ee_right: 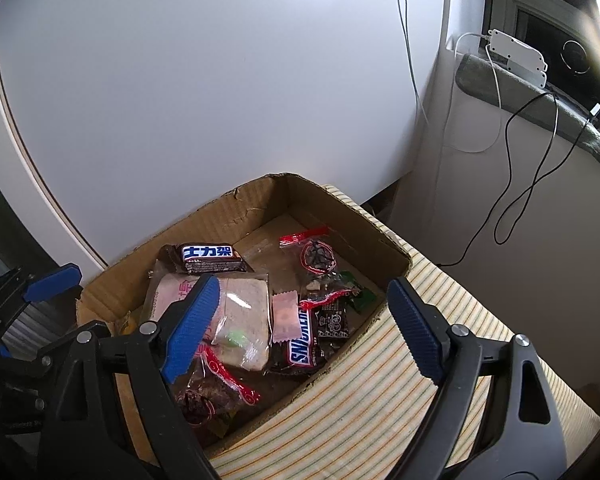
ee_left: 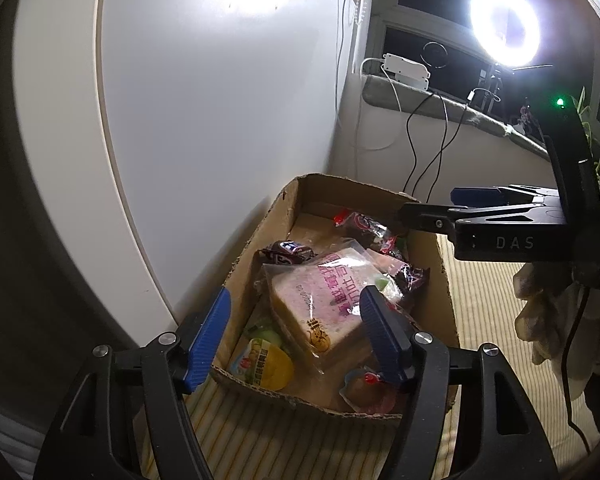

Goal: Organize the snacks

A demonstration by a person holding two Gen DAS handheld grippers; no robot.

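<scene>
Hovering over the cardboard box, the left gripper and right gripper both stand spread wide with nothing between their pads. The snacks lie inside the box: a wrapped bread slice, chocolate bars, a yellow jelly cup. To do the next pick well, each gripper should probably single out one loose packet, come down squarely over it, and avoid snagging neighbouring wrappers.

Striped yellow-and-white cloth surface, open cardboard box resting directly on it, set against a white panel, box filled with wrapped snacks
</scene>
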